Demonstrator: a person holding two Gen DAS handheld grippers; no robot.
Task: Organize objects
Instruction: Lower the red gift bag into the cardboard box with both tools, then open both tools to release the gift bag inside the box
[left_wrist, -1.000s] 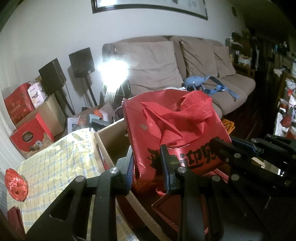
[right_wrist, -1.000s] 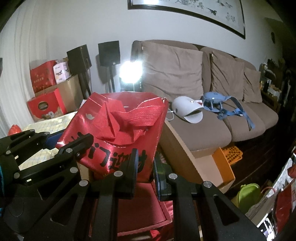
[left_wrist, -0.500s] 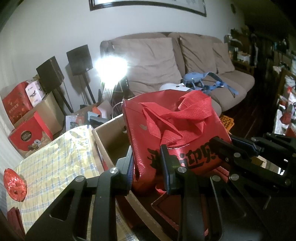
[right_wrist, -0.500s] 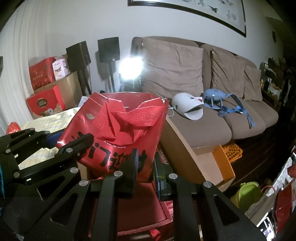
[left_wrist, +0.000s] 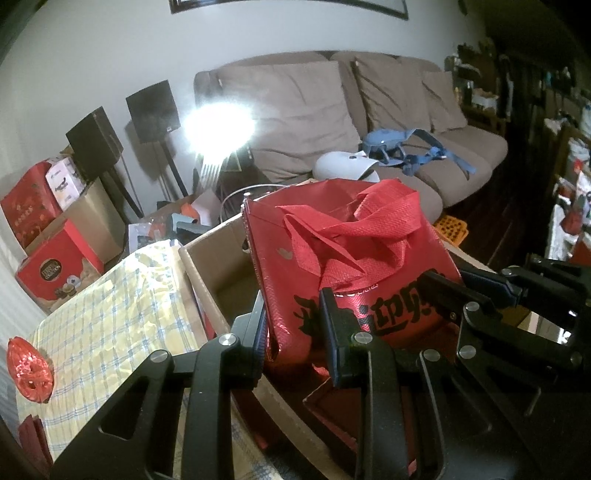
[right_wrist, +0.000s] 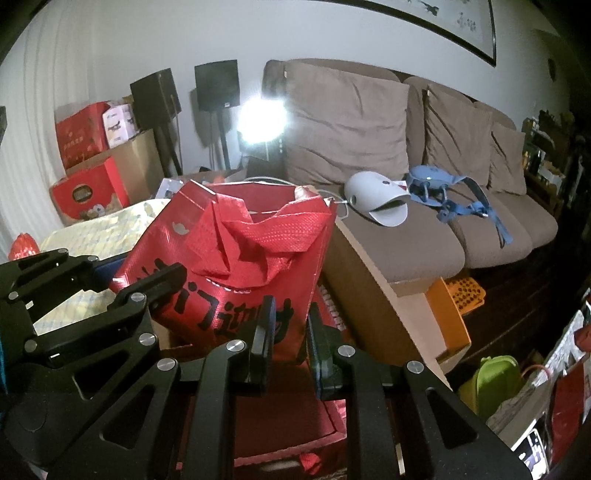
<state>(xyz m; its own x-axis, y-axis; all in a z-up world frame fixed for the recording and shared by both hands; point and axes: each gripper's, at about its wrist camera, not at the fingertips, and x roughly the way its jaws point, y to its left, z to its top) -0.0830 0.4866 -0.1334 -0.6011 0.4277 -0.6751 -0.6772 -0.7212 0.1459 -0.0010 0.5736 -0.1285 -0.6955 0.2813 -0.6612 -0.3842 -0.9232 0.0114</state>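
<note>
At frame centre, the red bag (left_wrist: 351, 266) is pinched at its lower corners by left tool (left_wrist: 295, 328) and right tool (right_wrist: 290, 332); lower it evenly into the cardboard box (left_wrist: 218, 266), I think.

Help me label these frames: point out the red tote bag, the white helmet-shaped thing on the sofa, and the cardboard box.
red tote bag (right_wrist: 236, 295): right wrist view, printed front panel.
white helmet-shaped thing (right_wrist: 373, 195): right wrist view, rounded top.
cardboard box (left_wrist: 218, 266): left wrist view, inner wall.
</note>
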